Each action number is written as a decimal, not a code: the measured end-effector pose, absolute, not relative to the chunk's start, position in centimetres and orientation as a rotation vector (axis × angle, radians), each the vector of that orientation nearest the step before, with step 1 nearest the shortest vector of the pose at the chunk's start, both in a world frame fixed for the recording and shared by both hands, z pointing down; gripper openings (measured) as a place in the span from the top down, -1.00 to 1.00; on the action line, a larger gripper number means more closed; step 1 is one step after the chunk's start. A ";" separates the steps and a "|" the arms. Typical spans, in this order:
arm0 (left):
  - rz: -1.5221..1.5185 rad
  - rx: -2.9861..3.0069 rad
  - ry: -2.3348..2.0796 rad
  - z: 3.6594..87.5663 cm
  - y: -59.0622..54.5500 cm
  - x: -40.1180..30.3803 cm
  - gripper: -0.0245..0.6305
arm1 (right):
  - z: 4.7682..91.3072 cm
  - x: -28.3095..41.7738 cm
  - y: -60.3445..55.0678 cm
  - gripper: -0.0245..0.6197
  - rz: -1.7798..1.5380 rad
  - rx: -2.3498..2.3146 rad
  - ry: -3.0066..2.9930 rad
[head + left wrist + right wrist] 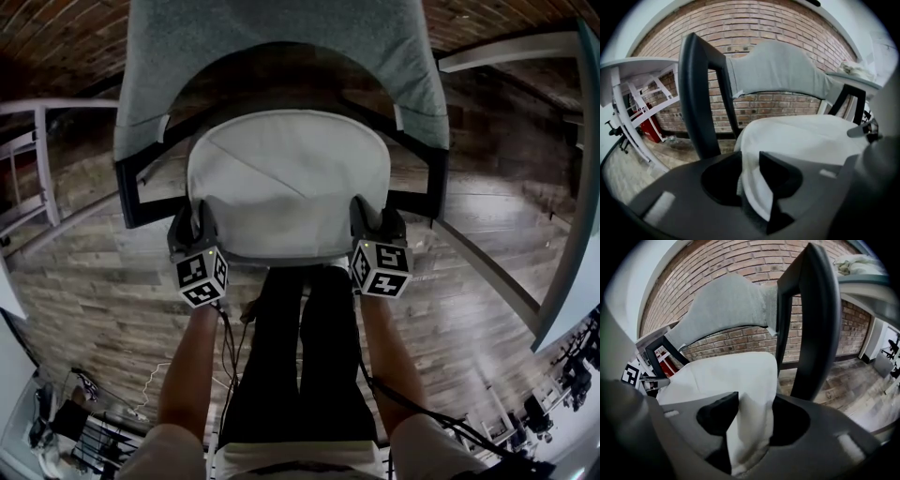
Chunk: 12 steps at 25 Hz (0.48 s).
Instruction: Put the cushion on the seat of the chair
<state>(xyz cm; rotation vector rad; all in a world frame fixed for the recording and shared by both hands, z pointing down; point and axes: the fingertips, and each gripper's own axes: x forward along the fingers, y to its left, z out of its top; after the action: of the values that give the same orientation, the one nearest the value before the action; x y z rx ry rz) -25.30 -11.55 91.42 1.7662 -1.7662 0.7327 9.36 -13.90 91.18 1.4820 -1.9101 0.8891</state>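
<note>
The white cushion (pixel 291 178) lies flat on the seat of a chair with a black frame (pixel 131 192) and a grey padded backrest (pixel 281 47). My left gripper (pixel 199 223) is at the cushion's front left corner and my right gripper (pixel 370 216) at its front right corner. In the left gripper view the cushion's edge (pixel 754 187) sits between the jaws of my left gripper (pixel 750 164), which stand apart with a dark gap on the left side. In the right gripper view a fold of the cushion (pixel 745 427) stands between the jaws of my right gripper (pixel 754 404), loose, with a gap at its right.
White table frames stand at the left (pixel 42 159) and a white table edge at the right (pixel 562 281). The person's legs (pixel 295 356) are right in front of the chair on the wooden floor (pixel 84 309). A brick wall (pixel 764 23) rises behind the chair.
</note>
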 end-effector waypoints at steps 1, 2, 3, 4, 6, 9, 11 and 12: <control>0.737 1.762 -1.773 91.3 -11.5 -25.4 0.66 | 91.1 9.5 -13.9 0.30 0.885 1.491 -1.905; 0.743 1.759 -1.781 91.2 -11.4 -25.6 0.65 | 91.0 9.6 -13.9 0.27 0.883 1.498 -1.906; 0.749 1.758 -1.789 91.1 -11.4 -25.7 0.64 | 90.8 9.7 -13.8 0.27 0.883 1.502 -1.908; 0.751 1.759 -1.797 90.8 -11.3 -25.8 0.64 | 90.6 9.8 -13.8 0.25 0.879 1.506 -1.910; 0.747 1.762 -1.806 90.3 -11.2 -26.0 0.64 | 90.0 10.0 -13.8 0.21 0.857 1.519 -1.902; 0.746 1.764 -1.800 89.5 -10.7 -26.1 0.64 | 89.1 10.7 -13.5 0.13 0.812 1.548 -1.869; 0.738 1.771 -1.797 88.6 -10.4 -26.0 0.64 | 88.4 11.2 -13.2 0.13 0.807 1.565 -1.858; 0.730 1.778 -1.796 87.9 -10.4 -25.8 0.64 | 88.0 11.4 -13.1 0.13 0.808 1.568 -1.858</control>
<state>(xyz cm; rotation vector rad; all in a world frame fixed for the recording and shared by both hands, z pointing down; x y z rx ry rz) -25.84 -10.39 87.92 1.7780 -1.7957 0.7302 11.40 -13.06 87.97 1.5681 -1.8583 0.8082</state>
